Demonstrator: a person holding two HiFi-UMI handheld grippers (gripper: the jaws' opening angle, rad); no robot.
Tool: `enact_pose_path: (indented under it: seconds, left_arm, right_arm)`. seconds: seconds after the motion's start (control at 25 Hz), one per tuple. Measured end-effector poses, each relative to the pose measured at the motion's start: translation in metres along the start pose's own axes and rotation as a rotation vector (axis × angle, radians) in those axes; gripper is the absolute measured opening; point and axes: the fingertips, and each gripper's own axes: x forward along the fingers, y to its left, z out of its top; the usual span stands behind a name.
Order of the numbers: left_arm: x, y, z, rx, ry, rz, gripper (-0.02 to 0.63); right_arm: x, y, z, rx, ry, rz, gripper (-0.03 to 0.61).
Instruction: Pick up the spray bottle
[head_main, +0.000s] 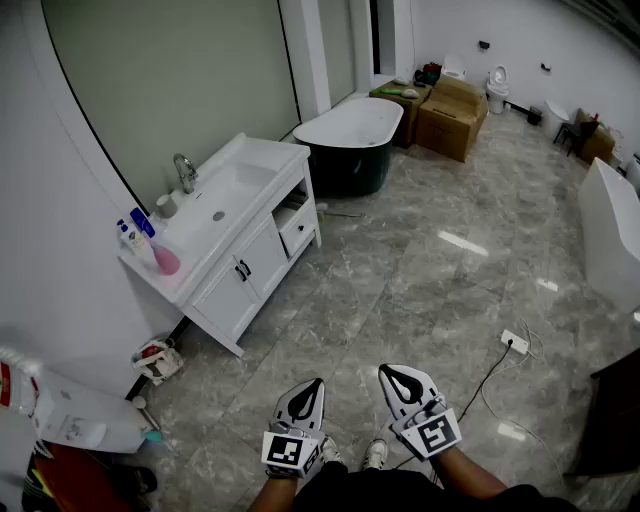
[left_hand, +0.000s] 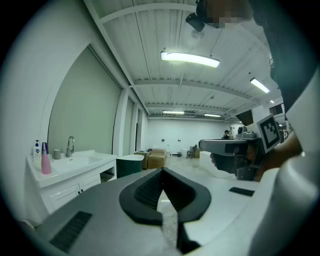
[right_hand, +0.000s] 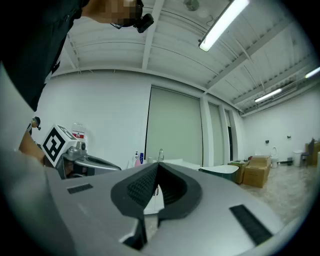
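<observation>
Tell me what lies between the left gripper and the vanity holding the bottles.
Head view: only bare grey floor between the left gripper and the vanity.

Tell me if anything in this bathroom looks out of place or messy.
A power strip lies loose on the floor tiles, its cable trailing across them. A crumpled bag sits on the floor beside the vanity. Nothing looks spilled or broken.

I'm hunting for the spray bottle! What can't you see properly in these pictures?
- Head view: the bottles on the vanity counter are too small to show which has a spray trigger.
- Head view: a red-labelled bottle is cut off by the left edge.
- Right gripper view: the shut right tongs hide the vanity's front below those bottles.
</observation>
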Motion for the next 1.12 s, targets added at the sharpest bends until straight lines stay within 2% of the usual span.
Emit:
enact_pose_path:
  seconds: [0.24,0.6,0.68,0.72,1.04,1.12]
  left_arm:
    - [-0.005,0.000,-0.004,0.012,0.020,-0.005,-0.008]
    - [-0.008,0.020,0.008,0.022,-0.007,-0.012,-0.008]
    - [-0.009,0.028,0.011,0.027,-0.017,-0.011,0.012]
    - [-0.010,0.033,0.012,0.027,-0.023,-0.005,0.033]
    - [-0.010,0.075,0.013,-0.001,-0.030,0.041,0.484]
    - [-0.010,0.087,0.015,-0.004,-0.038,0.053,0.568]
  right_arm:
    - [0.000,0.006,-0.003,-0.014,0.019,-0.008,-0.002]
    - [0.024,0.016,0.005,-0.030,0.000,-0.001,-0.002]
    - [0.032,0.018,0.007,-0.017,-0.004,-0.004,-0.002]
    - [0.036,0.020,0.008,-0.010,-0.006,-0.005,-0.002]
    - [0.064,0.033,0.011,-0.034,-0.014,-0.019,-0.002]
    - [0.071,0.038,0.012,-0.040,-0.013,-0.022,-0.002]
